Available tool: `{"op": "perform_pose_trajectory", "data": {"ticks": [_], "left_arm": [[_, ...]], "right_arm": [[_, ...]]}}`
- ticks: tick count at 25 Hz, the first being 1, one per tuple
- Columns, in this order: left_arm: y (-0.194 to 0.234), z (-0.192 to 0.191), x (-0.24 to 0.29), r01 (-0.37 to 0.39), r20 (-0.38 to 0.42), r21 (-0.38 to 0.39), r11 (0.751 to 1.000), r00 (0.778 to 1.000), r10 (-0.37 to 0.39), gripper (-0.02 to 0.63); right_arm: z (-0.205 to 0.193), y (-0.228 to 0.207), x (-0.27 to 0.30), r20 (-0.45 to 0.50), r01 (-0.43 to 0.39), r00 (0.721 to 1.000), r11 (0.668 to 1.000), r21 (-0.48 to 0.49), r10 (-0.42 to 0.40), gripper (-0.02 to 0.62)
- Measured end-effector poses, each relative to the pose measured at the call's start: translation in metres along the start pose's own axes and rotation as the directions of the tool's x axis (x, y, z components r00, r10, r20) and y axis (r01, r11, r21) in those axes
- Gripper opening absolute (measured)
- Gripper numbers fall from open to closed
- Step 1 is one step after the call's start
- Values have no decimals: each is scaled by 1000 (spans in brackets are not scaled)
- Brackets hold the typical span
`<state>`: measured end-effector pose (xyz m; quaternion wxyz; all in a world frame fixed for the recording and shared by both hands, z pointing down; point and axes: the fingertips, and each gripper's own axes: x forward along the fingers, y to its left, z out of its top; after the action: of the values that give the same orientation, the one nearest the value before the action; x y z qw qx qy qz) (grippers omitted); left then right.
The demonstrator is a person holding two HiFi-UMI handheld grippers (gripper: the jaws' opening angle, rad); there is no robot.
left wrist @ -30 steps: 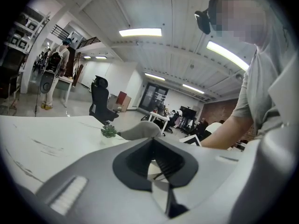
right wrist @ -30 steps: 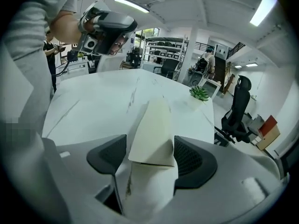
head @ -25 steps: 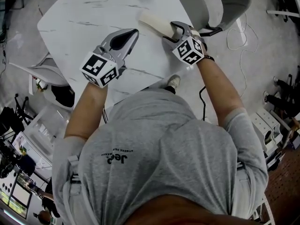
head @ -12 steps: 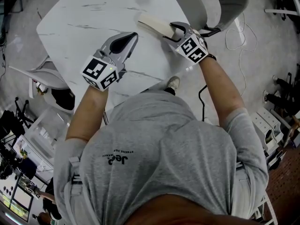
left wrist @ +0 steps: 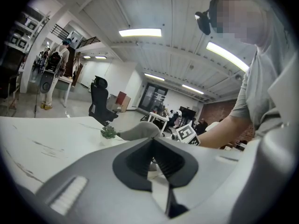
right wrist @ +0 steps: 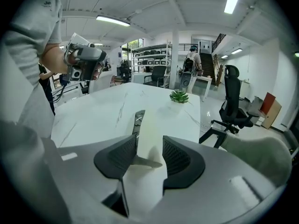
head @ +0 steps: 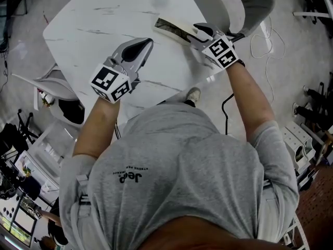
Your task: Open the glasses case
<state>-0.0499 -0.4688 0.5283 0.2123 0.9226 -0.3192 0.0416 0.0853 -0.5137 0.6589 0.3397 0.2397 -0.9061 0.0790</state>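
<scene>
Glasses case partly open on the table

The table [head: 99, 20] is carrying the glasses case [head: 171, 28] at its one o'clock edge. The left gripper [head: 141, 41] is hovering at the case's eight o'clock, pinched together on nothing. The right gripper [right wrist: 148, 149], its jaws just having been closing, is clamping the cream lid [right wrist: 149, 125]. Dark lining is showing, so the opening looks begun, with swinging the lid fully back remaining.

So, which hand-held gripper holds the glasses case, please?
The right hand-held gripper: its jaws have just been closing on the glasses case; the left hand-held gripper is empty.
</scene>
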Motion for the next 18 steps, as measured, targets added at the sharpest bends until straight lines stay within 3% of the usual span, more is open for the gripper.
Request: {"op": "perform_pose_trajectory", "data": {"ticks": [4, 9, 18], "left_arm": [[0, 2, -5, -10, 10, 0, 1000, 1000, 10, 49], [-1, 3, -6, -8, 12, 3, 1000, 1000, 8, 49], [2, 1, -10, -12, 7, 2, 1000, 1000, 12, 49]], "right_arm": [[0, -10, -4, -4, 36, 999, 999, 11, -36, 140], [-3, -26, -4, 7, 101, 995, 995, 24, -101, 34], [-8, -48, 0, -8, 144, 990, 988, 56, -144, 28]]}}
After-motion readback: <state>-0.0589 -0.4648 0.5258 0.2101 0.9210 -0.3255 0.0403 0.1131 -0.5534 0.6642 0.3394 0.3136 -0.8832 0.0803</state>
